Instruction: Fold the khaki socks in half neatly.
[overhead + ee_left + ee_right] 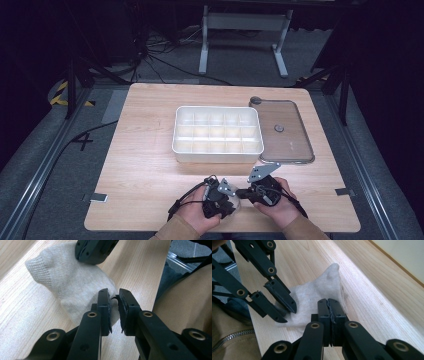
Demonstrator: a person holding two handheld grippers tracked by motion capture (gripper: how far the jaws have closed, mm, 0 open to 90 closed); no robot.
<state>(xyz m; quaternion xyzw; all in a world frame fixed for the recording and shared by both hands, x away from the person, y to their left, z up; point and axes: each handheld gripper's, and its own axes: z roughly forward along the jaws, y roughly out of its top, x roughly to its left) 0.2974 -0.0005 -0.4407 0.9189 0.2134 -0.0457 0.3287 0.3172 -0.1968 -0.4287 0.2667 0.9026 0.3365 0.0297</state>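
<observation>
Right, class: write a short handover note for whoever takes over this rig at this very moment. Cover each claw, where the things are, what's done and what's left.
Left claw: jaws slightly apart around the edge of the sock, not clamped.
Right claw: shut, pressing on the sock.
Sock: lies flat at the near edge of the table, between both hands.
Divided white tray: mid-table, compartments bare; its clear lid lies off, to the right.
Done: lid off, sock reached.
Left, probably: grip the sock properly, fold it, put it in a compartment.

The sock (72, 282) is cream-white with a fine knit pattern. Both grippers, left (113, 298) and right (328, 305), are black. Behind the sock, the divided box (218, 132) is white, and the table (140, 165) is light wood with stripes.
</observation>
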